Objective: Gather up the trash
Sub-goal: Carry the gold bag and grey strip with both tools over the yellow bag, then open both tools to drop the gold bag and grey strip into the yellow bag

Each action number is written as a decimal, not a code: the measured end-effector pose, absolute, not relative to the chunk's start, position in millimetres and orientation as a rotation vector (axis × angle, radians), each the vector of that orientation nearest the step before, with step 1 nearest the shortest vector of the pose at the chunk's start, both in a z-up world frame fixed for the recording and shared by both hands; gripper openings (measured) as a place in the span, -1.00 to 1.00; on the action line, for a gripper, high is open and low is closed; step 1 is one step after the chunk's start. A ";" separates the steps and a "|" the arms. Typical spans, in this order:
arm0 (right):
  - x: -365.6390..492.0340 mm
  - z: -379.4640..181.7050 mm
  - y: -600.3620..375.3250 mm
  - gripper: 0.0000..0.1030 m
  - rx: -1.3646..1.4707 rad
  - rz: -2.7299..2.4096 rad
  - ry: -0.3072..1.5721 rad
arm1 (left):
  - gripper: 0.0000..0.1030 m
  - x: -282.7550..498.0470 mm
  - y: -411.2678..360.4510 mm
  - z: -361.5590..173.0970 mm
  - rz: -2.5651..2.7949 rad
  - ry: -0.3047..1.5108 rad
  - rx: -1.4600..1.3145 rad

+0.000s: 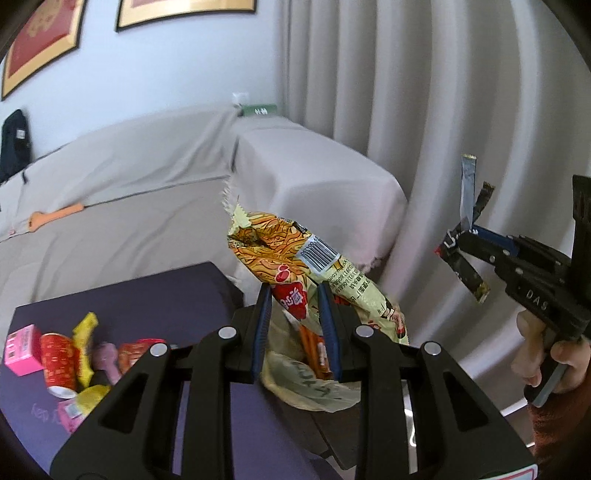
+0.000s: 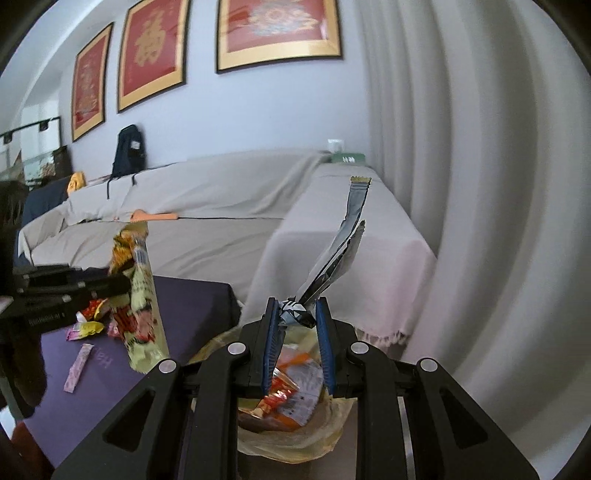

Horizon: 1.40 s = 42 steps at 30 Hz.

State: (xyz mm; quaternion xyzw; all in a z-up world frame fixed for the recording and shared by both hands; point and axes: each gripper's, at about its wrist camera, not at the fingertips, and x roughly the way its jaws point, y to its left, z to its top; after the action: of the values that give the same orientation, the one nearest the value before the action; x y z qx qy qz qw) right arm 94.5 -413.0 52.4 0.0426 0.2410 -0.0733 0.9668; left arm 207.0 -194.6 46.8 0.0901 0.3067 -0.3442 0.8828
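Left gripper (image 1: 295, 295) was clamped on a crinkled yellow-green snack bag (image 1: 314, 258), glossy film with noodle print and a barcode label, its torn zigzag top sticking up past the blue ribbed pads (image 1: 260, 332). Right gripper (image 2: 295, 314) was clamped on a dark foil wrapper (image 2: 332, 254), scrunched into a knot between the pads, with two long flat strips fanning up and away, silver inside.

Directly below both grippers sat a thin translucent yellowish trash bag (image 2: 295, 439), mouth open, with orange and red wrappers inside. Both held items hung above it, not yet in it.

Left of the left gripper, on a matte dark purple table (image 1: 147, 295): a pink carton (image 1: 22, 349), a red can (image 1: 59, 363) on its side, yellow wrappers (image 1: 86, 343), all clustered. In the right wrist view, a flat pink stick packet (image 2: 77, 367) lay apart from them on the tabletop.

Beyond the grippers was a sofa (image 2: 221, 206) under a loose grey cloth cover, with a dark backpack (image 2: 127, 149) on its back. A pale wall carried red-and-gold framed pictures (image 2: 279, 31). To the right hung heavy pale pleated curtains (image 2: 480, 184).
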 end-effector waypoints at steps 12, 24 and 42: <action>99.7 13.3 -439.9 -0.60 0.165 -0.167 0.543 | -0.52 232.7 -238.7 -10.2 -0.756 0.781 0.196; 103.3 -5.1 -450.5 -0.60 0.192 -0.181 0.572 | -0.52 261.7 -281.8 -77.9 -0.737 0.906 0.218; 113.9 -40.4 -469.8 -0.60 0.258 -0.186 0.629 | -0.30 273.1 -303.3 -132.2 -0.825 1.094 0.203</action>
State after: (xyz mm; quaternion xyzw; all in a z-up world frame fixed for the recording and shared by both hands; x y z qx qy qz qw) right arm 113.9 -469.8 -40.4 0.1265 0.3082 -0.0912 0.9385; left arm 273.1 -303.3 -132.2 0.0938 0.5042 -0.3803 0.7696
